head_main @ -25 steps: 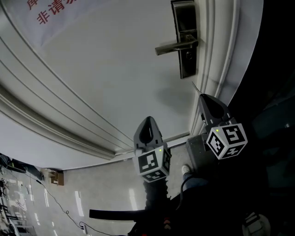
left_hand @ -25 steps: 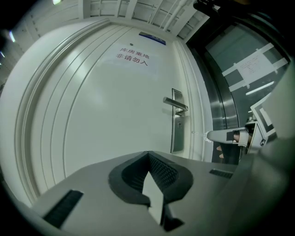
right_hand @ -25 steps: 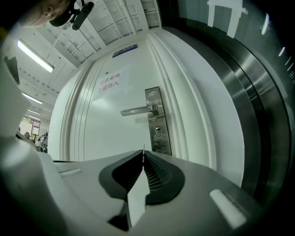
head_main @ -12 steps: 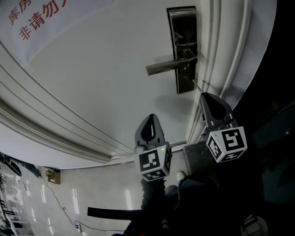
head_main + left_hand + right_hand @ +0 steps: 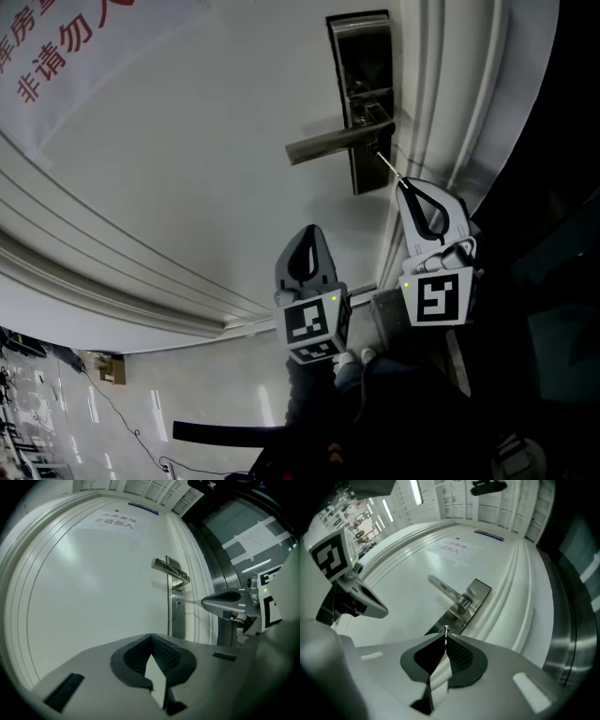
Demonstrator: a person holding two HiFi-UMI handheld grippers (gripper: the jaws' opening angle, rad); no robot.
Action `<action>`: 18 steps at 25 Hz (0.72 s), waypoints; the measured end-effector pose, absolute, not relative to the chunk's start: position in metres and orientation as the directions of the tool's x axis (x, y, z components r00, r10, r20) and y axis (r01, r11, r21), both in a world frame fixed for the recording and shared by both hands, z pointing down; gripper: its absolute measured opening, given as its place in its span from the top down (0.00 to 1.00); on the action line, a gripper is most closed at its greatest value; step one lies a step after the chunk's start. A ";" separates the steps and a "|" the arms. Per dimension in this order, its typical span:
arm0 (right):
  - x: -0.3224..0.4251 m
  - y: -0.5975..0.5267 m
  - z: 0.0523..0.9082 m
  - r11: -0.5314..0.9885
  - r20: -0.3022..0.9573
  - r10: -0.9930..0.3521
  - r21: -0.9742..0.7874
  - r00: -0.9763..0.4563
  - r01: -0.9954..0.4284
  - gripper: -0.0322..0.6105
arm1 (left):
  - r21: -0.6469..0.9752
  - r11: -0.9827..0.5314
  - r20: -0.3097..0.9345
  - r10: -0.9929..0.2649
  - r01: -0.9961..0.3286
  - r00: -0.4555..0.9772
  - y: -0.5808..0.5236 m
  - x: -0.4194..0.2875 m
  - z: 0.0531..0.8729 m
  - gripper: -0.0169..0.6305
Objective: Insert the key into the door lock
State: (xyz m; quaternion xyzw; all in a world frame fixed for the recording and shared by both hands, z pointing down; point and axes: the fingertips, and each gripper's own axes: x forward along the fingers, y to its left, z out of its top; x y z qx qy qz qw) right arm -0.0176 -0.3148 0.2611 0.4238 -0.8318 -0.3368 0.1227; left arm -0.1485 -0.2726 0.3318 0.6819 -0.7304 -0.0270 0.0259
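Your right tongs were closed on the key, whose thin blade ran up and left to the lock plate just under the lever handle. In the right gripper view the key showed only as a short sliver above the closed jaws, its tip at the round keyhole in the plate. From the left gripper view the blade touched the plate at the keyhole. No view showed how far it had gone in.

Your left tongs hung lower on the white door, well apart from the lock. Their jaws were together at the tips, with nothing between them.

A white sign with red Chinese characters sat at the upper left of the head view, cut off by the frame. Its lower line began "非请勿", and the upper line was mostly lost. The same sign was whole in the left gripper view, but its print was too small to read with certainty. Each marker cube carried black-and-white square patterns, with no words. Sheets on the panel right of the door frame had print too fine to make out. The space right of the frame in the head view was too dark to tell anything.
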 end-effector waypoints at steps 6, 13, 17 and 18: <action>-0.024 -0.319 0.259 0.193 -0.079 -0.827 0.890 -0.557 -0.413 0.93 | 0.059 0.016 -0.001 -1.000 -0.998 -0.016 -0.284 -0.148 0.323 0.97; -0.028 -0.326 0.263 0.096 -0.058 -0.857 0.958 -0.512 -0.270 0.93 | 0.051 -0.051 -0.006 -0.999 -0.997 0.050 -0.296 -0.144 0.322 0.97; -0.032 -0.328 0.264 0.078 -0.050 -0.867 0.969 -0.496 -0.235 0.93 | 0.037 -0.083 -0.003 -0.997 -0.996 0.083 -0.300 -0.140 0.318 0.97; -0.032 -0.329 0.264 0.072 -0.050 -0.871 0.971 -0.489 -0.227 0.93 | 0.031 -0.091 -0.005 -0.996 -0.995 0.091 -0.301 -0.139 0.316 0.97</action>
